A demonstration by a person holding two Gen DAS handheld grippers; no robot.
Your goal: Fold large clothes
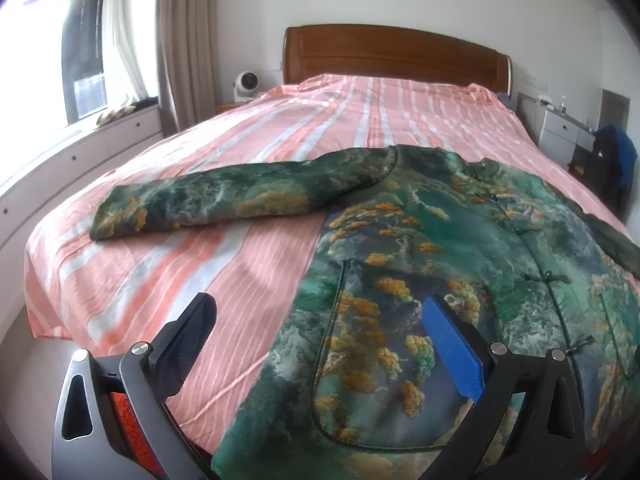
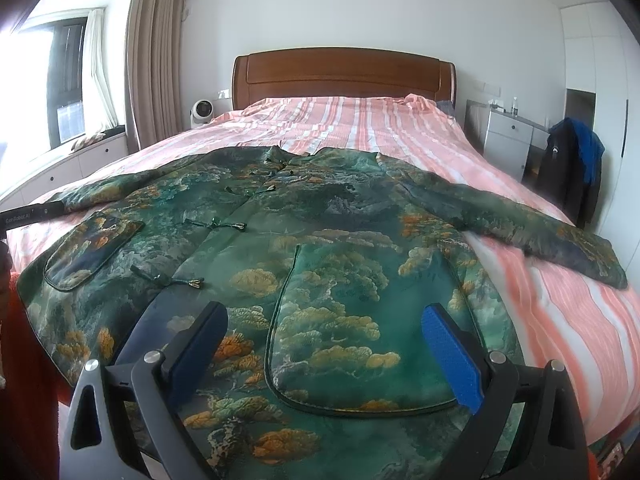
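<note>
On bed: jacket flat | both grippers spread | label "GenRobot AI" (partly legible)

Jacket showing deep green with orange-yellow cloud-like motifs. Sheet under jacket running in salmon-pink and white stripes. Headboard beyond jacket showing reddish-brown. Right gripper nearest jacket hem wearing blue pads.
</note>
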